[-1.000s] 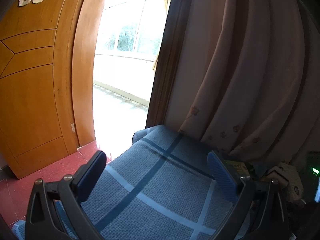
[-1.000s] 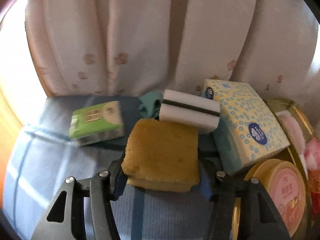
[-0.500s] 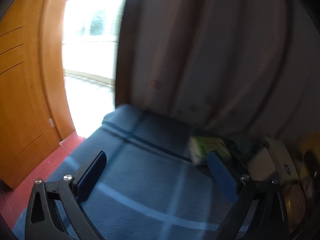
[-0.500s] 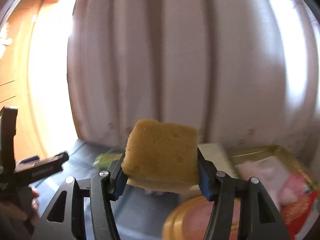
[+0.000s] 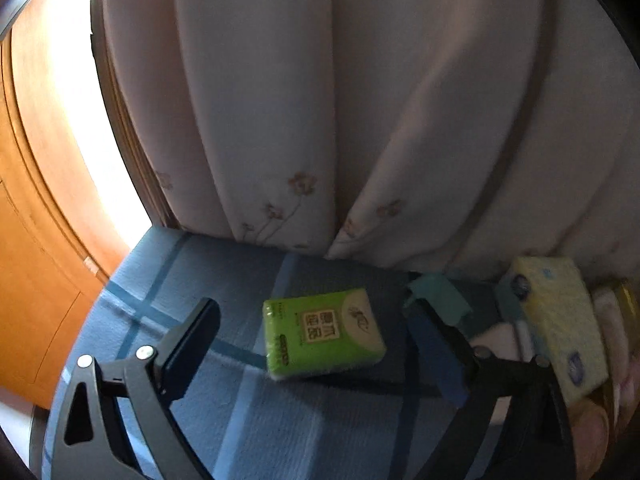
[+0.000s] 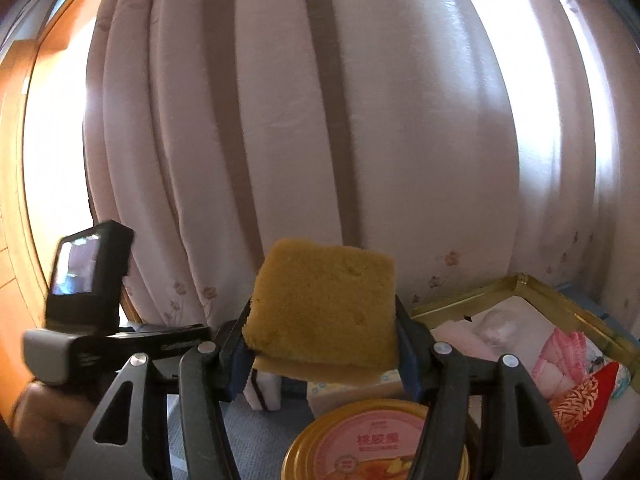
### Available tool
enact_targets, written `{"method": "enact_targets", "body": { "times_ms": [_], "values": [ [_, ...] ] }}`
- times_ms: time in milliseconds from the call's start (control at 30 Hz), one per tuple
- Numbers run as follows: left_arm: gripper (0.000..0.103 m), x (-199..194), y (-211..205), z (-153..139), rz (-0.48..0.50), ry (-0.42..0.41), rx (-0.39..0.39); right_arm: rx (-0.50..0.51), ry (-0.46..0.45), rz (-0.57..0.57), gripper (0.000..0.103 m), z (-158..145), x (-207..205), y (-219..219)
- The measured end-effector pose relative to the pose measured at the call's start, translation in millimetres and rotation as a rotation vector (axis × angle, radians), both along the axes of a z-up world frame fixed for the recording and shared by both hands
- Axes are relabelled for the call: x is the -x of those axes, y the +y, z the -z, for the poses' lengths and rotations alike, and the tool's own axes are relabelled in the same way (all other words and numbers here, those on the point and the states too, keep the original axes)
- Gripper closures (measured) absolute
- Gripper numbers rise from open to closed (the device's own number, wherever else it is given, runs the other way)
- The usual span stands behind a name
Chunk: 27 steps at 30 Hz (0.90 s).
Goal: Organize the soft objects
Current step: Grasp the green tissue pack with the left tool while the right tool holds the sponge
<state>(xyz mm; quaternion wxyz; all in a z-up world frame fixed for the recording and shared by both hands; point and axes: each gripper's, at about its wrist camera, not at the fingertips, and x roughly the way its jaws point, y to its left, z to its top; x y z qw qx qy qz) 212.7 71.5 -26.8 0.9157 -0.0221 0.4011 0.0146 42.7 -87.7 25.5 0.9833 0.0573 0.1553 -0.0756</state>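
Observation:
A green tissue pack (image 5: 322, 332) lies flat on the blue checked cloth (image 5: 240, 420). My left gripper (image 5: 312, 312) straddles it with a finger on each side. Its jaws are closing, and both pads still stand clear of the pack. In the right wrist view, my right gripper (image 6: 322, 352) is shut on a yellow sponge (image 6: 324, 312) and holds it up in the air in front of the curtain. A teal cloth (image 5: 438, 296), a white sponge (image 5: 500, 336) and a dotted yellow tissue box (image 5: 560, 320) lie to the right of the pack.
A pale curtain (image 5: 360, 120) hangs close behind the surface. A round tin with a pink lid (image 6: 372, 444) sits under the held sponge. A gold-rimmed tray (image 6: 520, 284) with pink packets stands to its right. A person's hand (image 6: 44, 412) shows at the left, and a wooden door (image 5: 32, 280) beyond.
The left view swung right from the doorway to the green pack, which now sits between its fingers. The right gripper rose with the yellow sponge, and the left tool came into its view.

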Motion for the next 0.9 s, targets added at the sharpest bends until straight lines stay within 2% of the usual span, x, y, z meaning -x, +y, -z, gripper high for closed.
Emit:
{"method": "enact_targets", "body": {
  "times_ms": [100, 300, 400, 467, 633, 733, 833, 900],
  "values": [
    [0.013, -9.5, 1.9, 14.4, -0.016, 0.059, 0.028, -0.015, 0.01, 0.004, 0.041, 0.3, -1.8, -2.5],
    [0.013, -16.8, 9.2, 35.4, -0.044, 0.111, 0.018, -0.041, 0.025, -0.005, 0.041, -1.5, -4.4, -4.4],
    [0.015, -15.1, 8.9, 33.3, -0.031, 0.109, 0.011, -0.044, 0.027, -0.007, 0.041, -1.1, -5.6, -6.0],
    [0.034, -12.6, 12.4, 30.7, -0.038, 0.093, 0.019, -0.045, 0.03, -0.004, 0.041, -0.5, -6.3, -6.8],
    [0.035, -3.4, 27.3, 24.8, -0.046, 0.062, 0.105, -0.036, 0.034, 0.001, 0.041, 1.4, -7.5, -5.9],
    [0.035, 15.0, 36.3, 11.6, -0.082, -0.028, 0.126, -0.034, 0.033, 0.009, 0.041, 2.9, -8.3, -7.0],
    [0.035, 45.9, 33.9, -10.3, -0.133, -0.189, 0.064, -0.028, 0.036, 0.019, 0.041, 5.2, -10.3, -8.7],
    [0.035, 58.4, 27.9, -17.1, -0.127, -0.242, 0.021, -0.017, 0.032, 0.027, 0.041, 6.0, -10.4, -8.3]
  ]
}}
